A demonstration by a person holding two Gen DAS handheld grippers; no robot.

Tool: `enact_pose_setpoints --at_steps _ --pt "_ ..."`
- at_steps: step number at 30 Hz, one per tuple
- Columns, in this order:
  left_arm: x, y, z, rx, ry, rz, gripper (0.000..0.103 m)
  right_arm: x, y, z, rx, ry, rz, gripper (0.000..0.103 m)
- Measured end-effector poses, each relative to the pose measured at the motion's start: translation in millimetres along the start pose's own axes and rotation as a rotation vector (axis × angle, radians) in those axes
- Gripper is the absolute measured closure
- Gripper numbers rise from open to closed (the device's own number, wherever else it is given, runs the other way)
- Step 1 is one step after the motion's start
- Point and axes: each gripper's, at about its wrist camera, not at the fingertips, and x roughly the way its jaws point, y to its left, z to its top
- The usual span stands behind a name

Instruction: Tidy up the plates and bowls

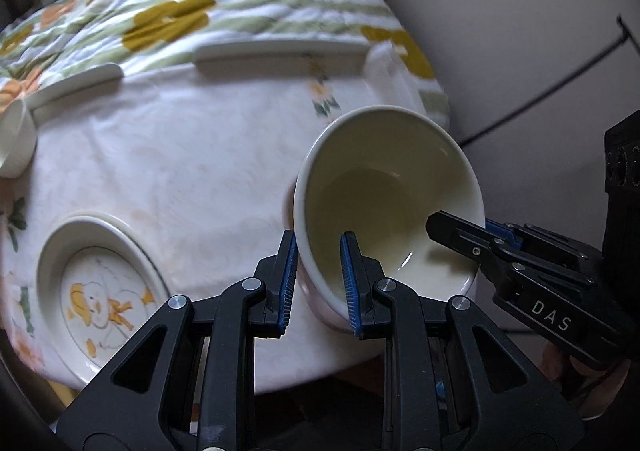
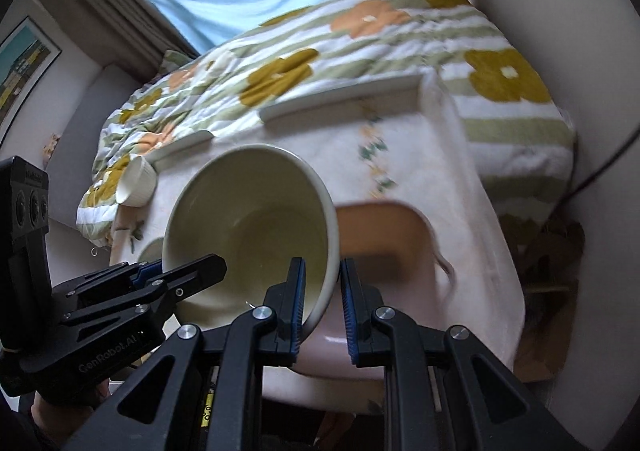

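Left hand-held gripper [image 1: 320, 283] and right hand-held gripper [image 2: 322, 305] are clamped on opposite rim walls of one glazed cream bowl [image 1: 384, 203], empty, held tilted above the surface [image 1: 180, 155]; a patterned bowl [image 1: 100, 291] sits near its left edge.

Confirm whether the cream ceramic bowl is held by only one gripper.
No: the cream ceramic bowl is pinched on opposite rims by the left gripper and the right gripper.

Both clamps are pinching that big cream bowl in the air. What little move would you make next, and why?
Probably carry the bowl on toward the peach tray just past it. The left gripper and right gripper each clamp opposite sides of its rim, it hangs tilted above the table, and nothing supports it yet.
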Motion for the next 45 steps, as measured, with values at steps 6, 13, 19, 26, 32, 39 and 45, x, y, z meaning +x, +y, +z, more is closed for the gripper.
enact_pose_setpoints --at_steps 6,13,19,26,32,39,45 --pt "30.5 -11.1 -5.4 0.086 0.082 0.020 0.084 17.8 -28.2 -21.2 0.107 0.034 -0.002 0.087" --pt "64.6 -22.5 -2.9 0.207 0.144 0.087 0.084 35.1 -42.1 -25.6 0.173 0.044 -0.026 0.087" --pt "79.5 -25.3 -0.2 0.264 0.169 0.110 0.084 46.2 -49.2 -27.8 0.202 0.055 -0.048 0.087" --pt "85.5 -31.3 5.0 0.312 0.165 0.132 0.084 54.0 -54.9 -30.1 0.228 0.079 -0.060 0.087" --pt "87.0 -29.6 7.4 0.323 0.160 0.145 0.084 56.9 -52.8 -30.4 0.223 0.084 -0.061 0.087" --pt "84.5 -29.5 6.8 0.319 0.151 0.151 0.084 54.8 -50.0 -31.2 0.218 0.085 -0.058 0.087" --pt "73.4 -29.8 7.9 0.320 0.114 0.153 0.082 46.2 -46.2 -33.8 0.179 0.066 -0.062 0.087"
